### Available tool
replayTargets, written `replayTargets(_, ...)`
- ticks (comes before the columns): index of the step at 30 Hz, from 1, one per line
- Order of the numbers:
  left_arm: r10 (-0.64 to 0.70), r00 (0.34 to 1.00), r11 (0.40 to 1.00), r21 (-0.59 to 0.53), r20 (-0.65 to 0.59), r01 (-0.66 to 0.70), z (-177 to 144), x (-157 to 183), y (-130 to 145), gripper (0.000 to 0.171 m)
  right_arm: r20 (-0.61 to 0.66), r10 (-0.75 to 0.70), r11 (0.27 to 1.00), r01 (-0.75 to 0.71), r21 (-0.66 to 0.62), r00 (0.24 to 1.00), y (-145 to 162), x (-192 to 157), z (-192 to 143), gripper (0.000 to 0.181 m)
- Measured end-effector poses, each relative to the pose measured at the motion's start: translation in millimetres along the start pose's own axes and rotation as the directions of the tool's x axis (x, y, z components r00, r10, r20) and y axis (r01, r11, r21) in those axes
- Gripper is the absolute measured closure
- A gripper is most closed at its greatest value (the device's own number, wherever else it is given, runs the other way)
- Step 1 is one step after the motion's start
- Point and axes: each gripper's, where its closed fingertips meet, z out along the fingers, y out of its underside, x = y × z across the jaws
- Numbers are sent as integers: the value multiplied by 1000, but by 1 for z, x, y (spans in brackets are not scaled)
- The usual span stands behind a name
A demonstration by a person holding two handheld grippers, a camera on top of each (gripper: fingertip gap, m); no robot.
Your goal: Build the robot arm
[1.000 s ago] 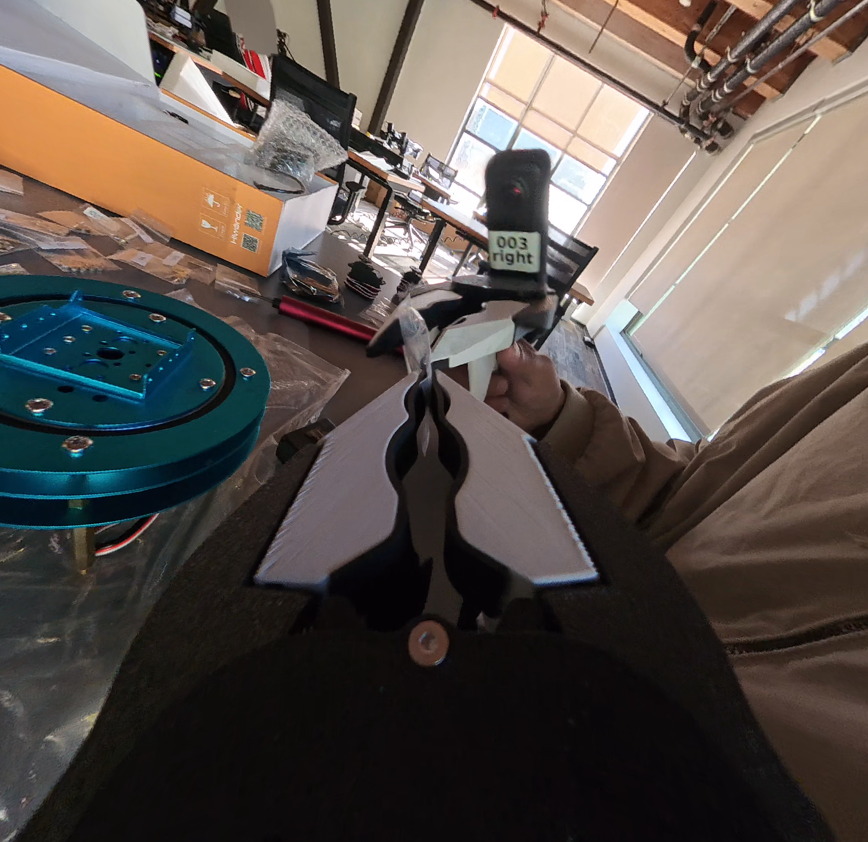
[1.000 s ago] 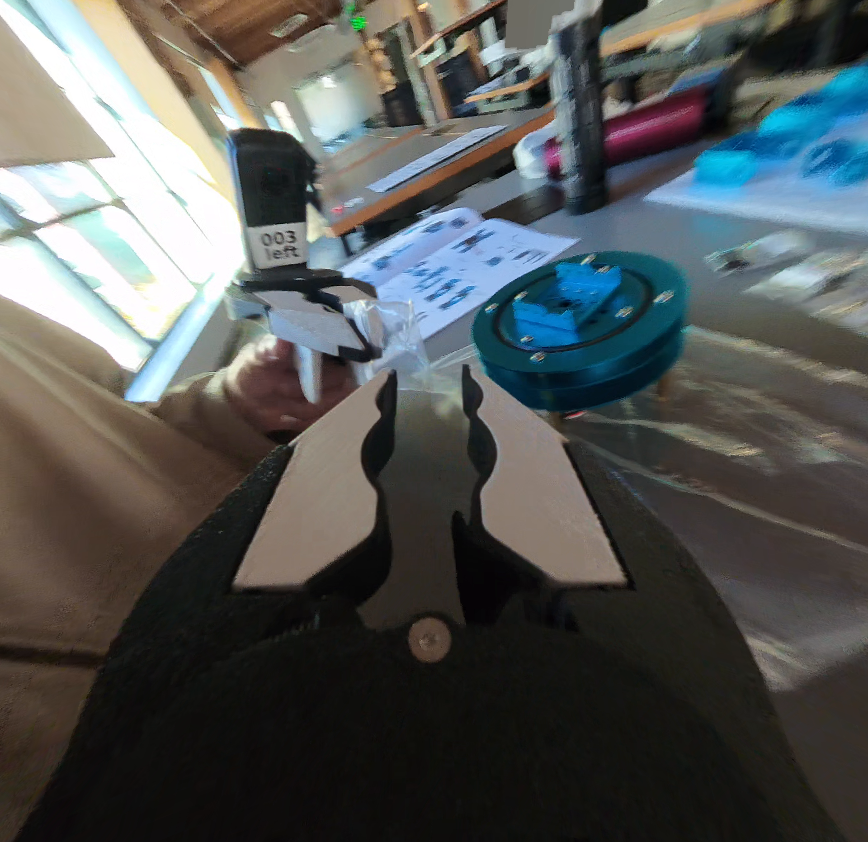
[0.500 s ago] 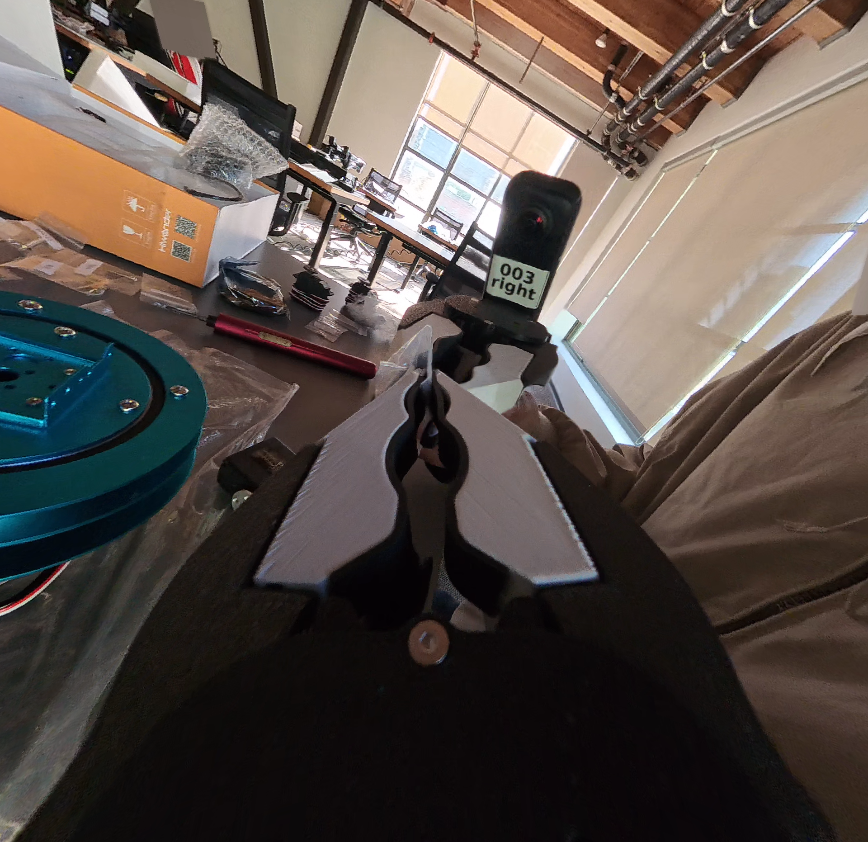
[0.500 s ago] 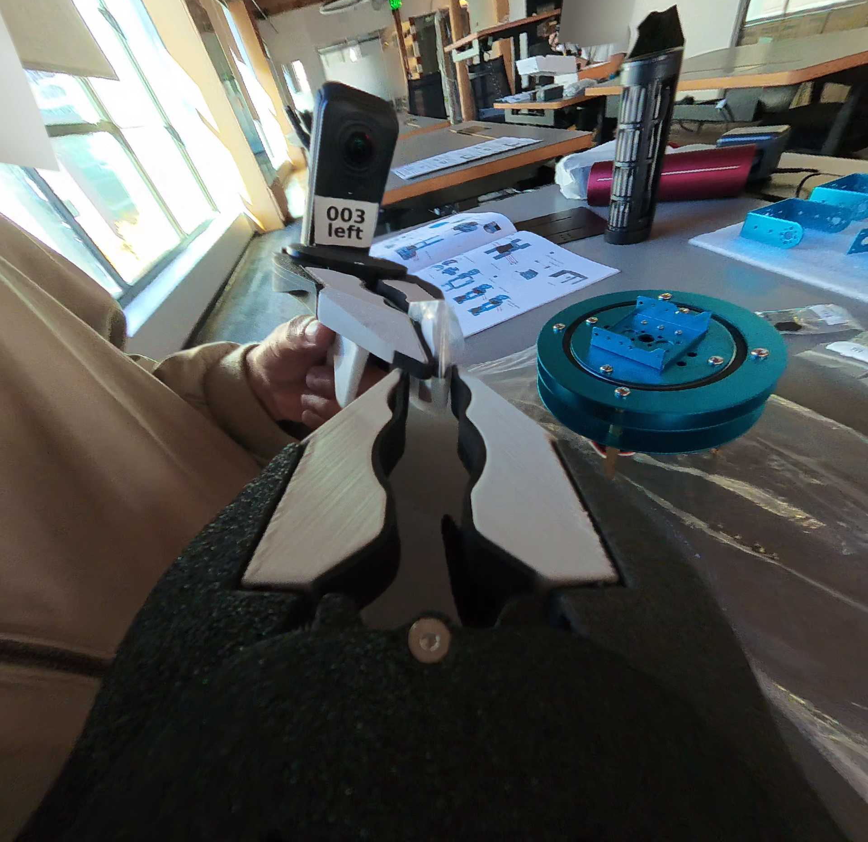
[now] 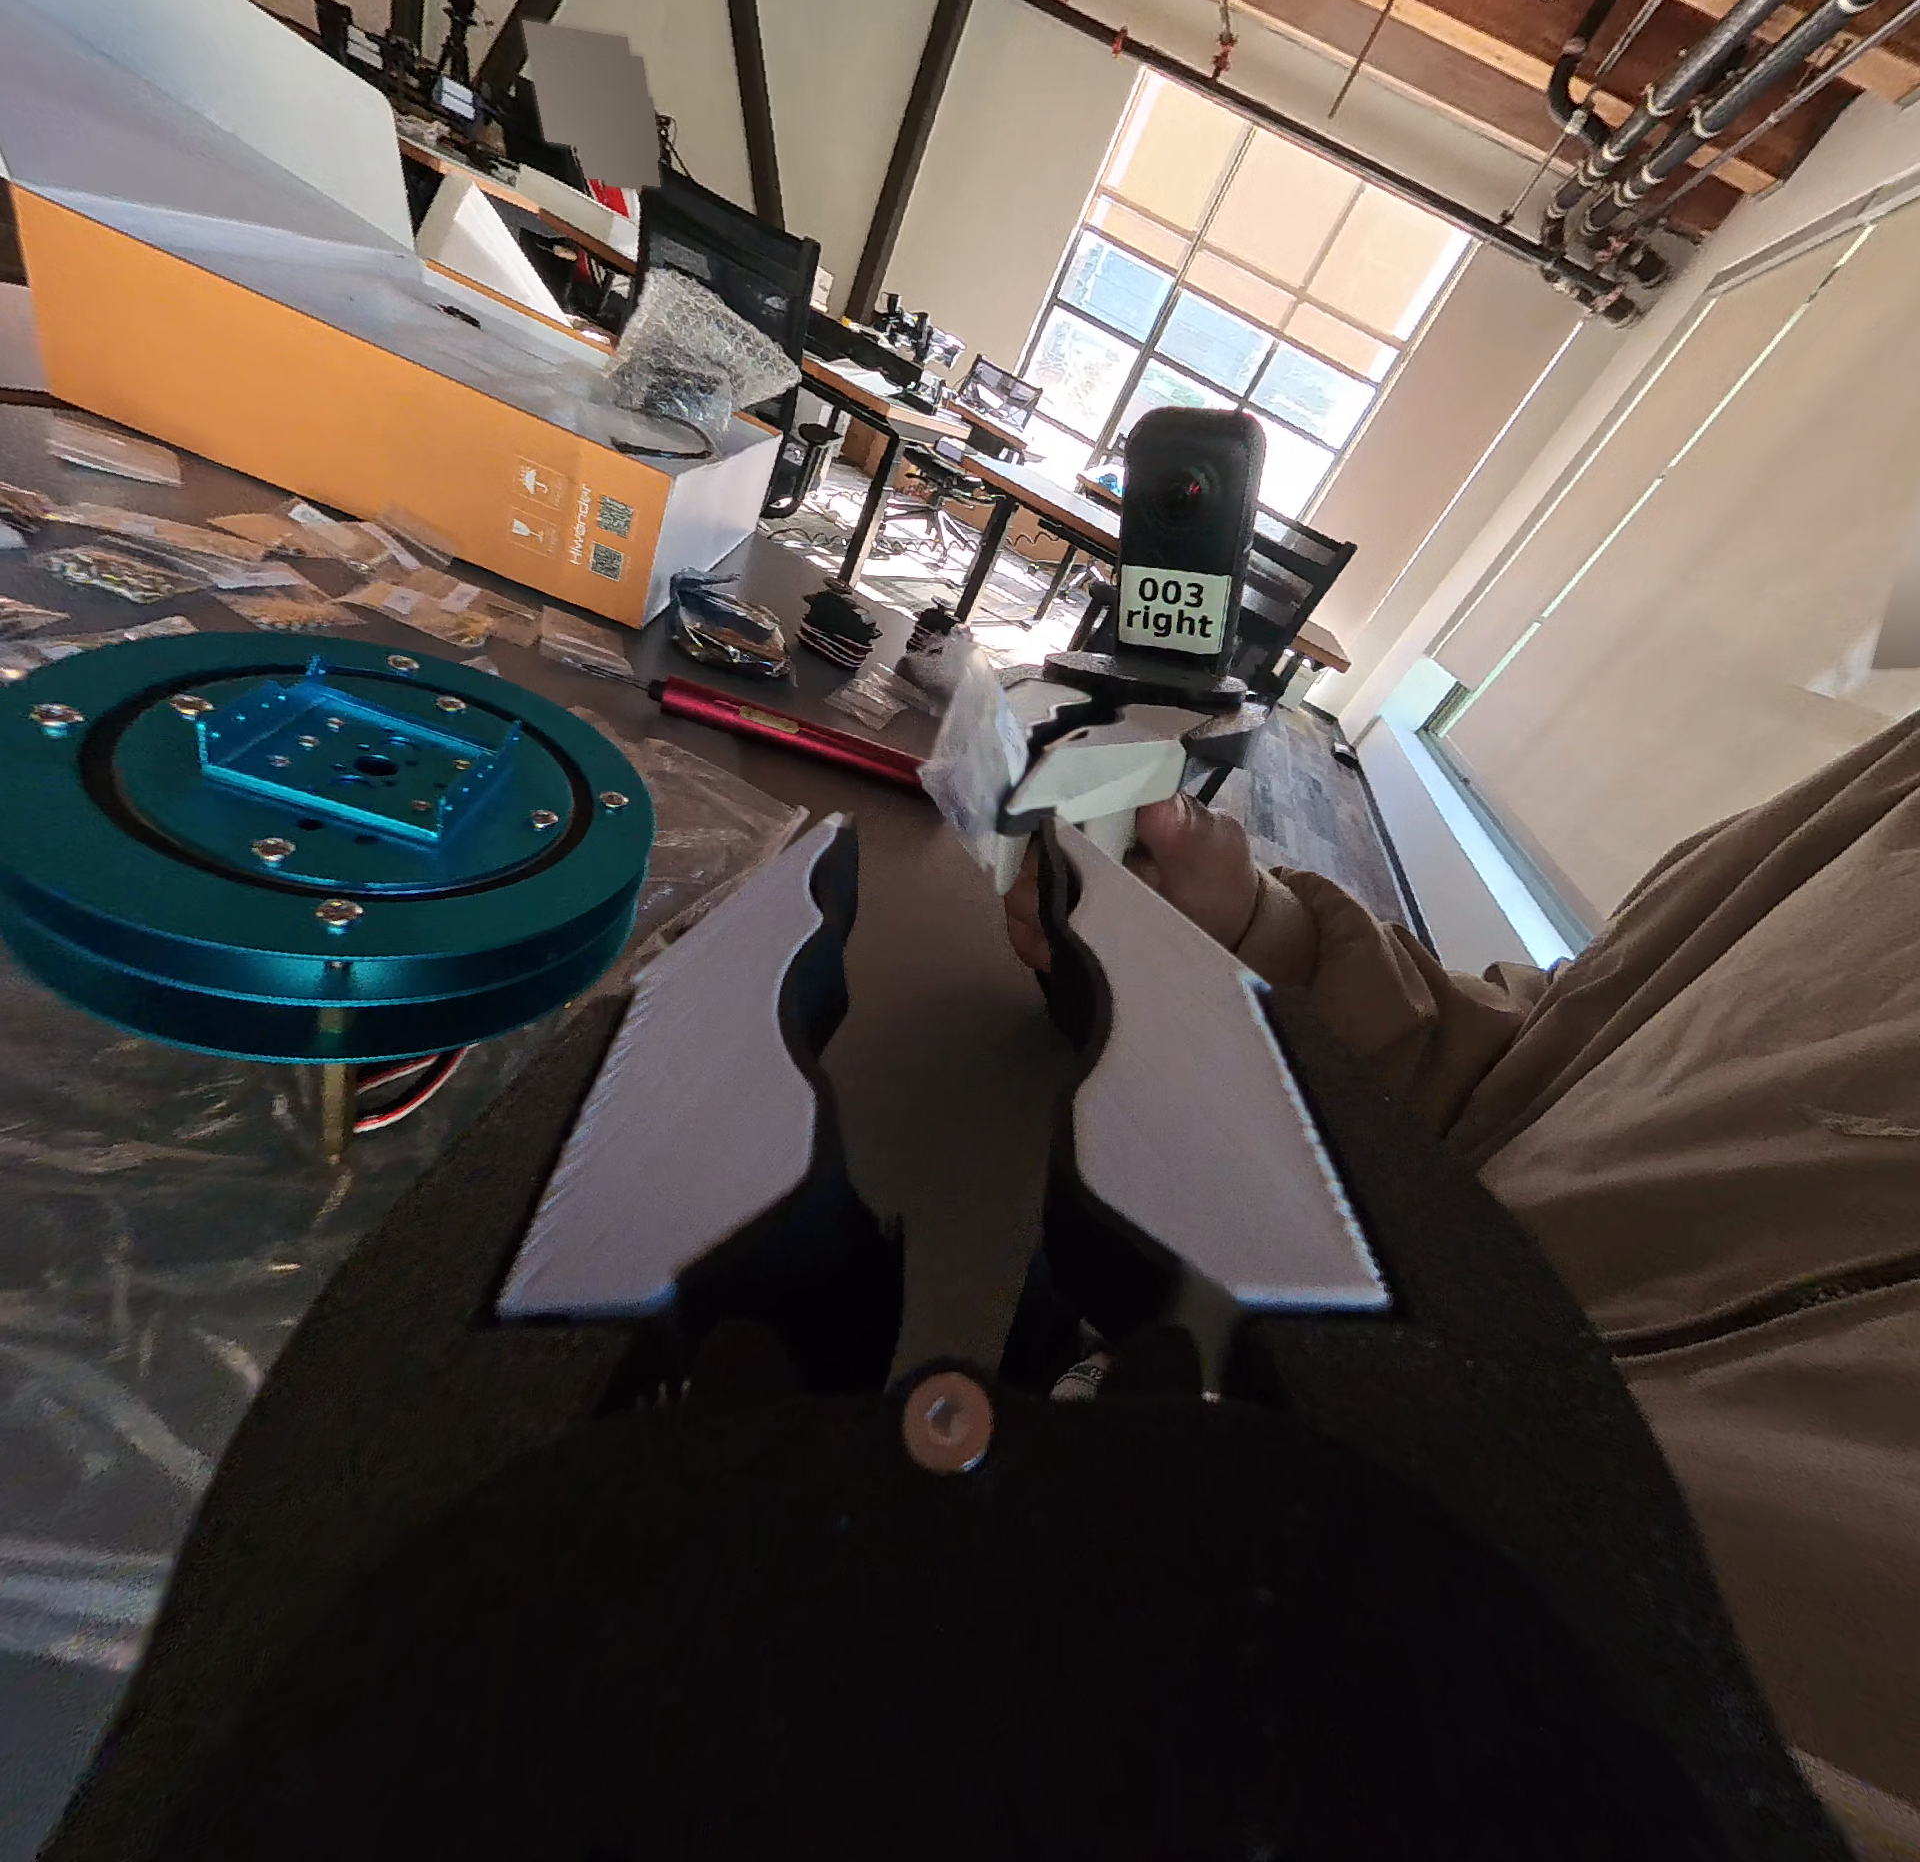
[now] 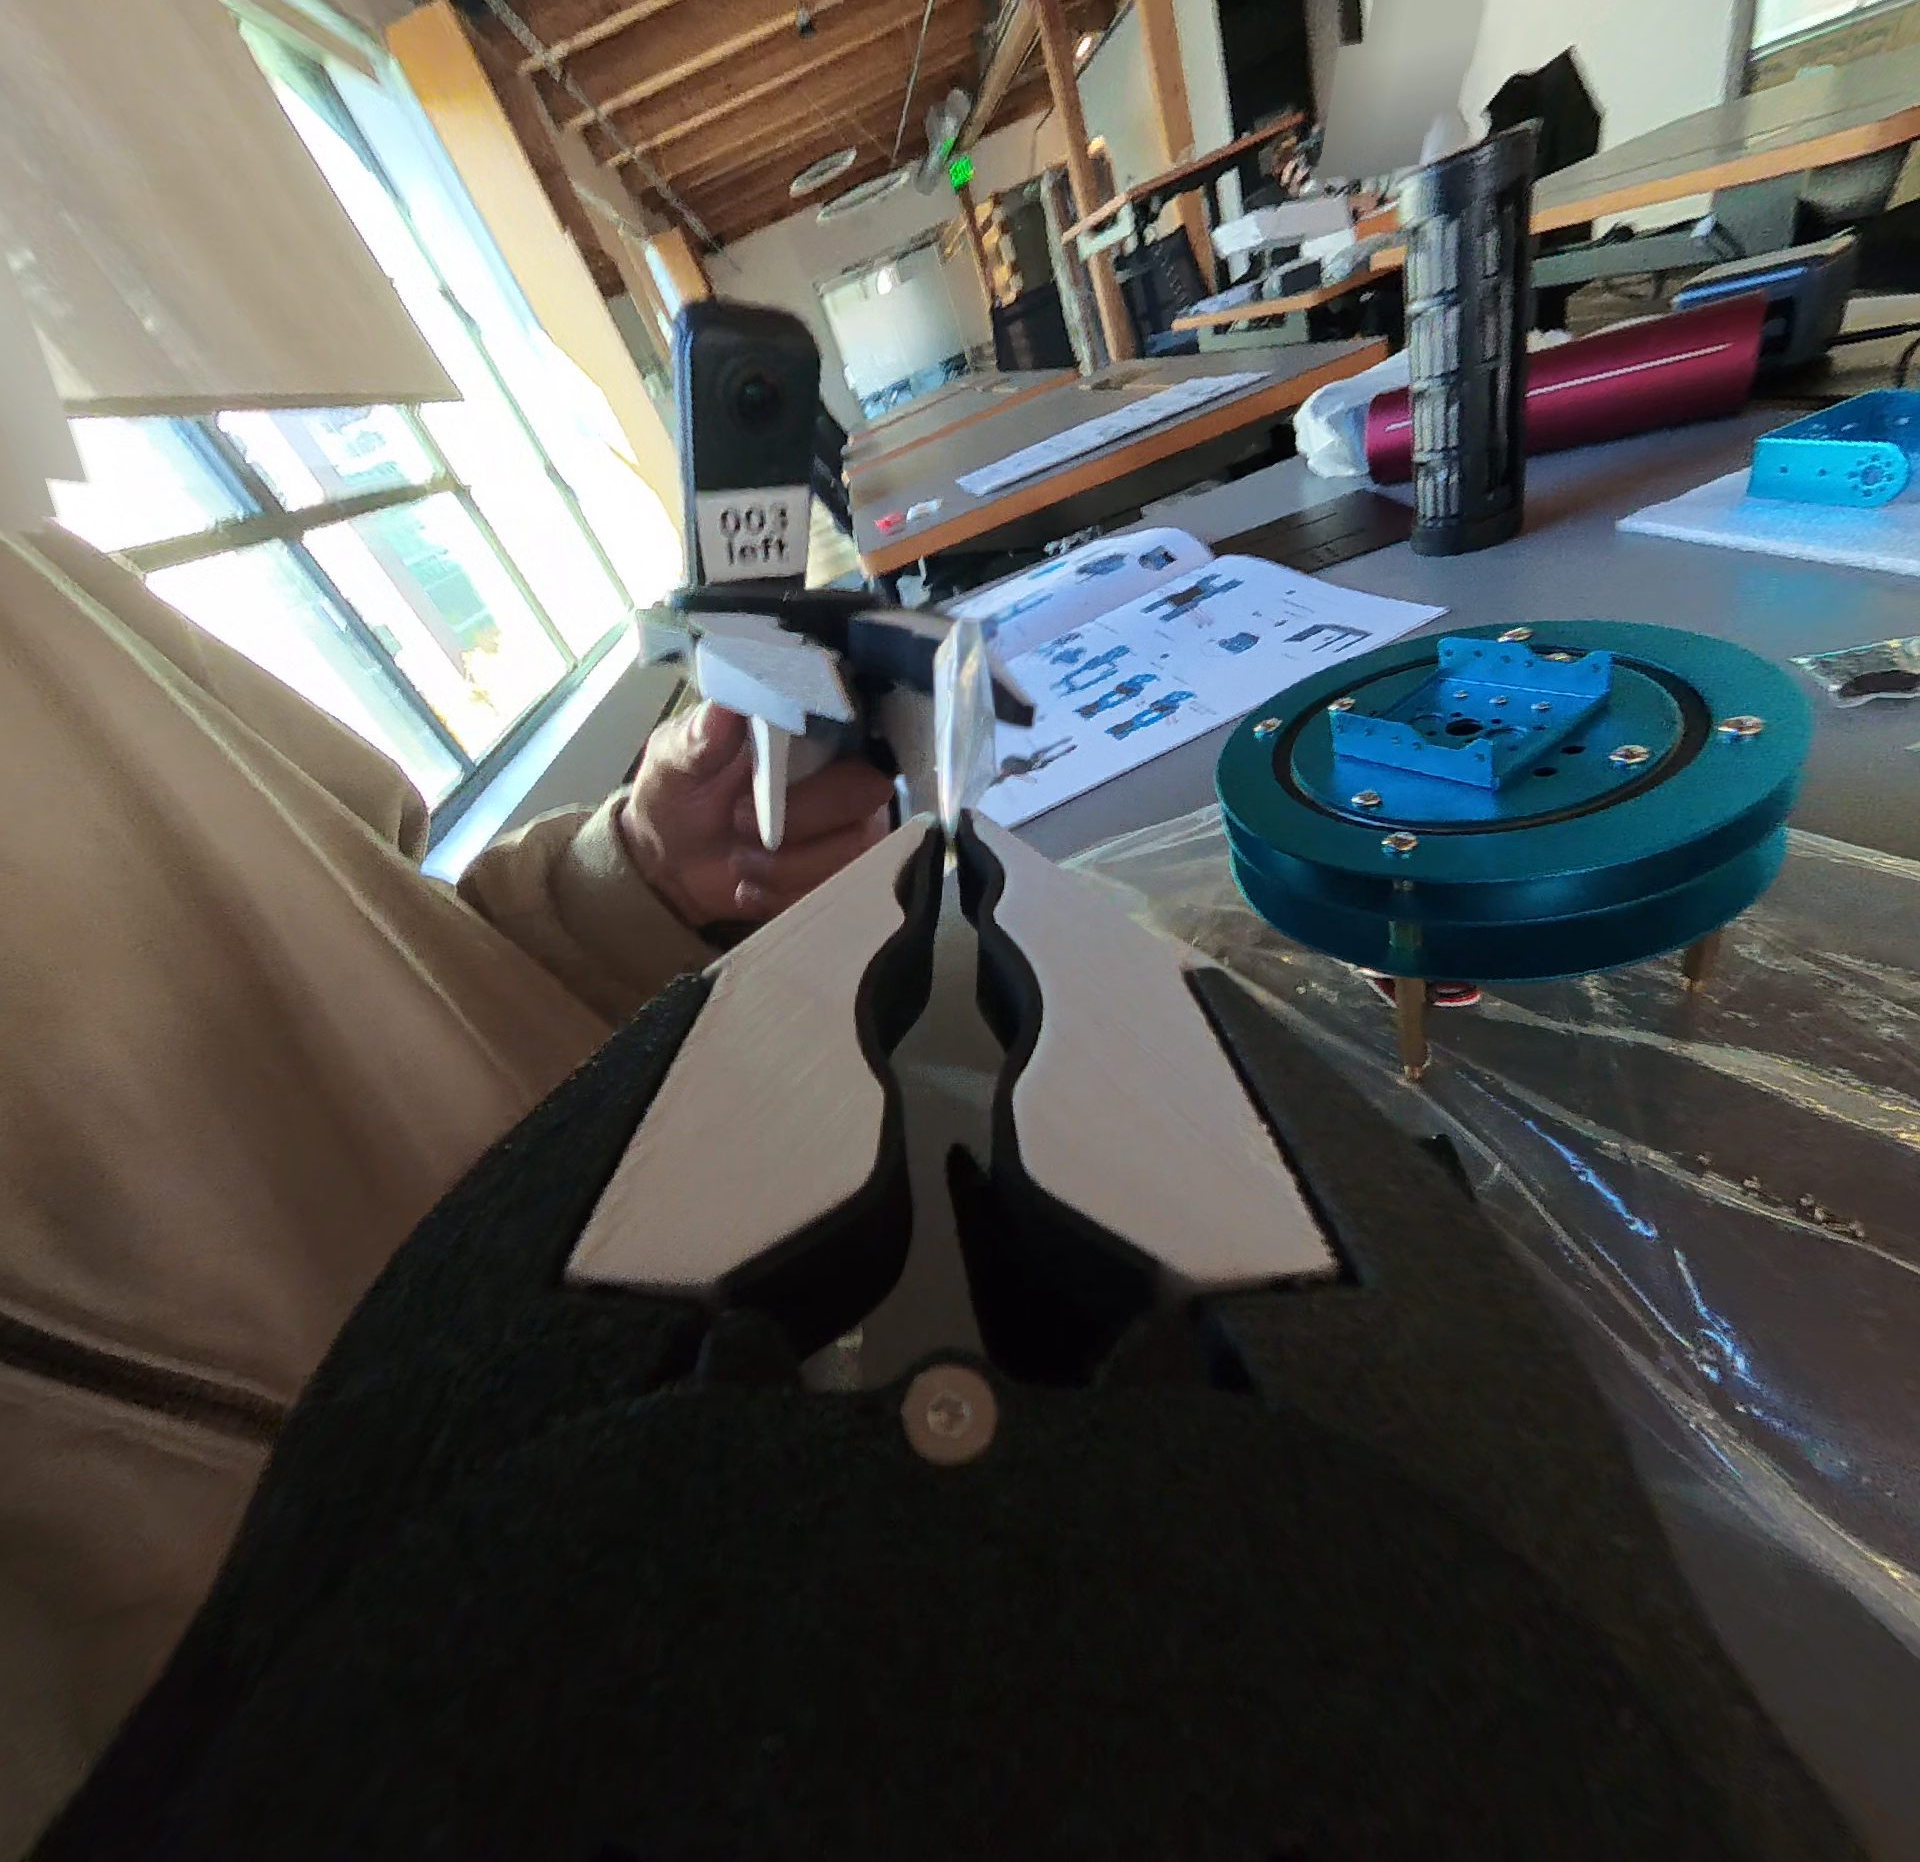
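Far left, the teal round base (image 5: 312, 877) with the blue bracket (image 5: 353, 763) screwed on top stands on its brass legs on the clear plastic sheet (image 5: 156, 1241). Nothing is touching it. Behind it is the orange box (image 5: 312, 378), and small packets are strewn over the dark table (image 5: 914, 981).

Moving right to my left gripper (image 5: 945, 836): big change here. A sec ago it was pinched tight on the small clear bag (image 5: 971, 763). Now its fingers are spread wide with only bare tabletop between them, so it's got nothing. It's hanging above the table, near the base but not touching it.

A bit further right and farther off, the red pen-like tool (image 5: 790, 726) lies flat on the table, untouched.

Then the bag itself. It's up in the air, clear of the table, just beyond my left fingertips and apart from them.

Right gripper (image 6: 951, 830): it was gaping a sec ago and has now closed almost fully. The tips nip the bag's lower edge and the rest stands up above them. The grip looks thin, only right at the tips. Bag contents are too small and blurry to ID.

So the bag has swapped sides, L to R: left let go, right has it.

Far right in the left cam is the hand (image 5: 1184, 867) on the right gripper's handle, w/ a tan sleeve behind it. In the right cam an open booklet (image 6: 1195, 649) lies beyond the bag.
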Motion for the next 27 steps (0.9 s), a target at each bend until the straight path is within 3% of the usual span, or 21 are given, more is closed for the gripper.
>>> replayTargets(5, 58, 992, 986, -147, -113, -74, 0, 13, 7, 136, 122, -62, 980, 83, -180, 991, 18, -21, 7, 181)
replayTargets(8, 101, 978, 958, -246, -182, -145, 0, 23, 20, 153, 157, -67, 960, 107, -258, 985, 26, -26, 11, 181)
replayTargets(9, 120, 974, 948, -269, -191, -169, 0, 24, 24, 168, 154, -75, 954, 116, -277, 985, 28, -24, 11, 181)
replayTargets(12, 139, 981, 933, -313, -137, -176, 0, 14, 27, 171, 120, -72, 952, 104, -289, 990, 28, -14, 12, 181)
replayTargets(17, 37, 996, 940, -337, -80, -62, -1, 1, 24, 171, 77, -58, 958, 77, -278, 995, 23, 0, 15, 180)
replayTargets(20, -44, 999, 951, -305, 22, 48, -1, -26, 4, 171, -51, -90, 966, 74, -249, 995, 10, 26, 15, 170)
replayTargets(22, -180, 979, 950, -241, 98, 199, -1, -52, -15, 171, -158, -149, 958, 103, -267, 976, 5, 47, 9, 161)
replayTargets(24, -343, 931, 914, -187, 122, 361, 2, -73, -28, 171, -211, -200, 950, 137, -280, 957, 2, 58, 4, 160)
replayTargets(27, -482, 863, 840, -198, 152, 505, 10, -98, -25, 171, -248, -227, 948, 155, -279, 942, -4, 67, 1, 156)
